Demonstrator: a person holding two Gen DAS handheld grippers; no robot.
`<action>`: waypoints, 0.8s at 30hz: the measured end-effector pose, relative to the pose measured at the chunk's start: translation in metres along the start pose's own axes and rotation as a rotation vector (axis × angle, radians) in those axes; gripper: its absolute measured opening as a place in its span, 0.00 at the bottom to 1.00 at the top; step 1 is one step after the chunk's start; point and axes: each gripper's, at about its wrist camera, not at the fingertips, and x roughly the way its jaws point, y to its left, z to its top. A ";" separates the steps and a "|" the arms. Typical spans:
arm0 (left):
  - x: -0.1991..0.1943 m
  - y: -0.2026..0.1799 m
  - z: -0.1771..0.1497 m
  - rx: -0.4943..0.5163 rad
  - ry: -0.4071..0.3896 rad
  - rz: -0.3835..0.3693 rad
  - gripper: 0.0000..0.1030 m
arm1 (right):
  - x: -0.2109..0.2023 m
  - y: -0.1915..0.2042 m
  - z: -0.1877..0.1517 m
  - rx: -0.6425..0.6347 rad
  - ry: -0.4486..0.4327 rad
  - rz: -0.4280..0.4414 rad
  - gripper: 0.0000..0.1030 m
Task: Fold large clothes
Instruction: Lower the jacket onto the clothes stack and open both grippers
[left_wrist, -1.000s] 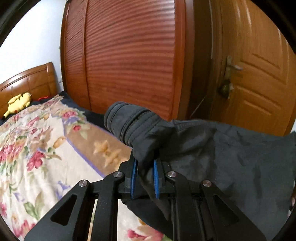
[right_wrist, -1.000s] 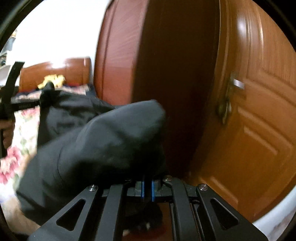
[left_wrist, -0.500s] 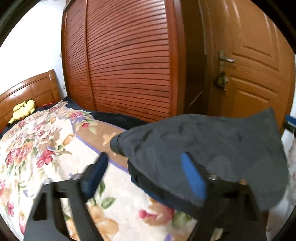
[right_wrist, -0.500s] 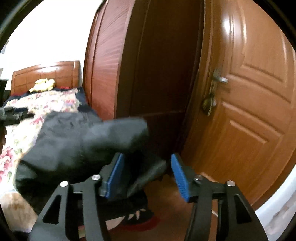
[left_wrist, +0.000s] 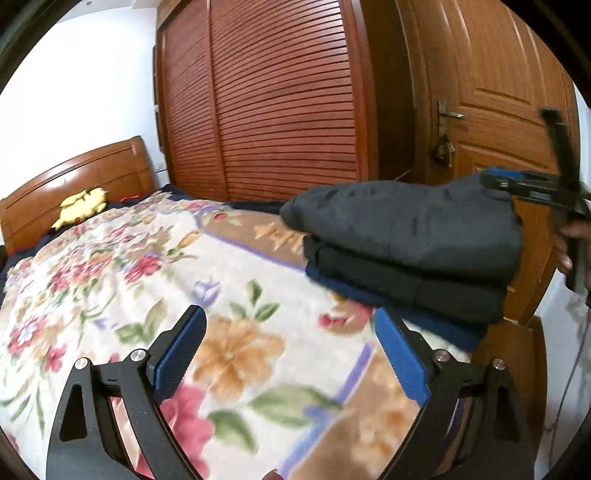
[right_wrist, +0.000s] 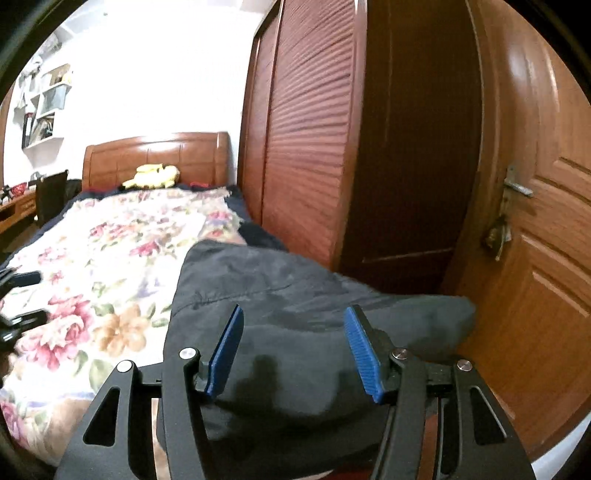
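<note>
Dark folded garment (left_wrist: 406, 236) lying in a stack of layers at the corner of the bed, on the floral quilt (left_wrist: 129, 266), near the louvred wardrobe (left_wrist: 280, 103) and the wooden door (left_wrist: 491, 110); a blue layer showing at the bottom of the stack. Left gripper (left_wrist: 290, 360) spread wide, its 2 blue pads well apart, holding nothing, poised over the quilt just short of the stack. Right gripper (right_wrist: 295, 349) likewise wide open and empty, both blue pads apart above the garment's (right_wrist: 295, 332) top surface; contact with the cloth cannot be told. Seen from the left wrist view, right gripper (left_wrist: 532, 186) at the far edge of the stack, beside the door, gripped by a hand (left_wrist: 569, 243). Seen from the right wrist view, part of the left gripper (right_wrist: 14, 295) at the frame's left edge, over the quilt (right_wrist: 110, 258). Yellow plush toy (left_wrist: 81, 206) resting against the wooden headboard (left_wrist: 74, 173) at the far end of the bed. Door handle (right_wrist: 517, 186) and a bunch of keys (right_wrist: 498, 236) on the door (right_wrist: 546, 258).
</note>
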 end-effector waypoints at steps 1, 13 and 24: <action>-0.006 0.003 -0.005 -0.003 0.002 0.003 0.90 | 0.004 -0.001 0.002 0.004 0.019 -0.002 0.57; -0.069 0.039 -0.081 -0.112 0.001 0.125 0.90 | 0.035 -0.037 -0.016 0.181 0.083 -0.062 0.57; -0.119 0.057 -0.116 -0.144 -0.007 0.226 0.90 | -0.020 0.000 -0.004 0.094 0.033 -0.080 0.58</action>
